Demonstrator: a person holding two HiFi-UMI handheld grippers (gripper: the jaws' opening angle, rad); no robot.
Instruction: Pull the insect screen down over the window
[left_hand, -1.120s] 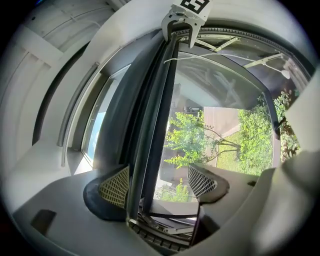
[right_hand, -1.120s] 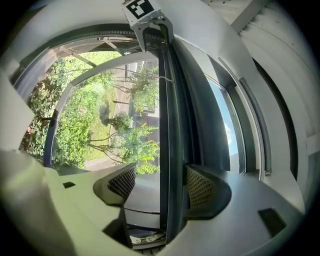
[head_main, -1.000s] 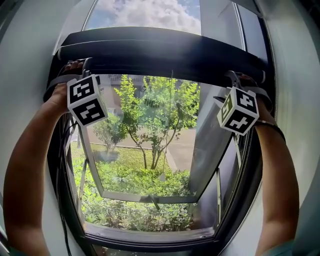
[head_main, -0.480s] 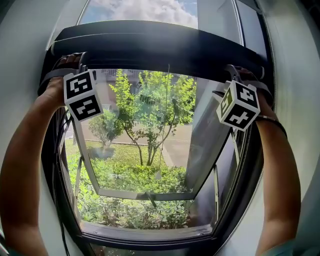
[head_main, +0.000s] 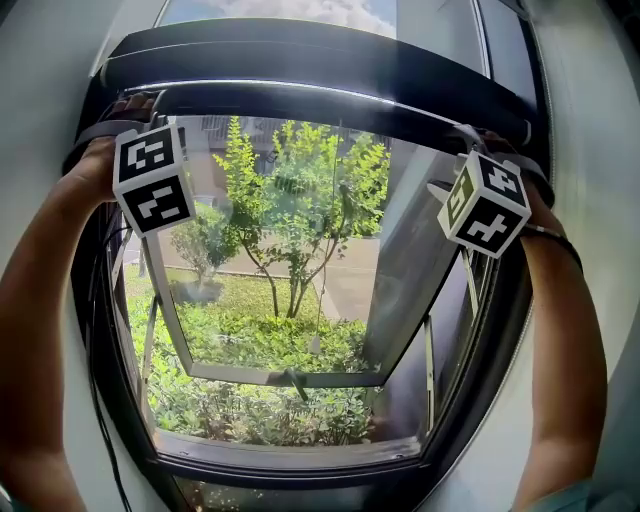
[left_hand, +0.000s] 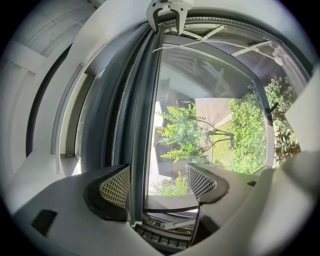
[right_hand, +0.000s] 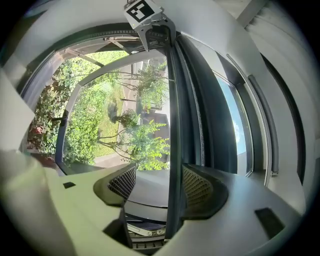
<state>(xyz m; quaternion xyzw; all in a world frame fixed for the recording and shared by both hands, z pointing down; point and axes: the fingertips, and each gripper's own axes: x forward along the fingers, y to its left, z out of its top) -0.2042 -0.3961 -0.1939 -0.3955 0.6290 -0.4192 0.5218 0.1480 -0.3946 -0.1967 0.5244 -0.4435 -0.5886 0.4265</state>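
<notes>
Head view: the insect screen's pull bar (head_main: 300, 100) has dropped just clear of its housing (head_main: 300, 60); the descent has barely begun.
Left gripper view: left gripper (left_hand: 159, 182), fingers wide, bar between them.
Right gripper view: right gripper (right_hand: 156, 186), likewise straddling the bar.

Walls: a pale grey wall (head_main: 590, 120) curves round both sides of the opening.
Window: a dark window frame (head_main: 300, 482); inside it a glazed sash (head_main: 290, 376) stands swung outward, its lower edge tilted away from the room.
Top pane: blue sky (head_main: 320, 10) with white cloud.
Outside: a leafy tree (head_main: 300, 200) in the middle, lawn (head_main: 250, 335) under it, a paved path (head_main: 345, 285) behind, low shrubs (head_main: 260, 415) below the sash.
Light: strong daylight; the foliage is sunlit, the frame is in shadow.
</notes>
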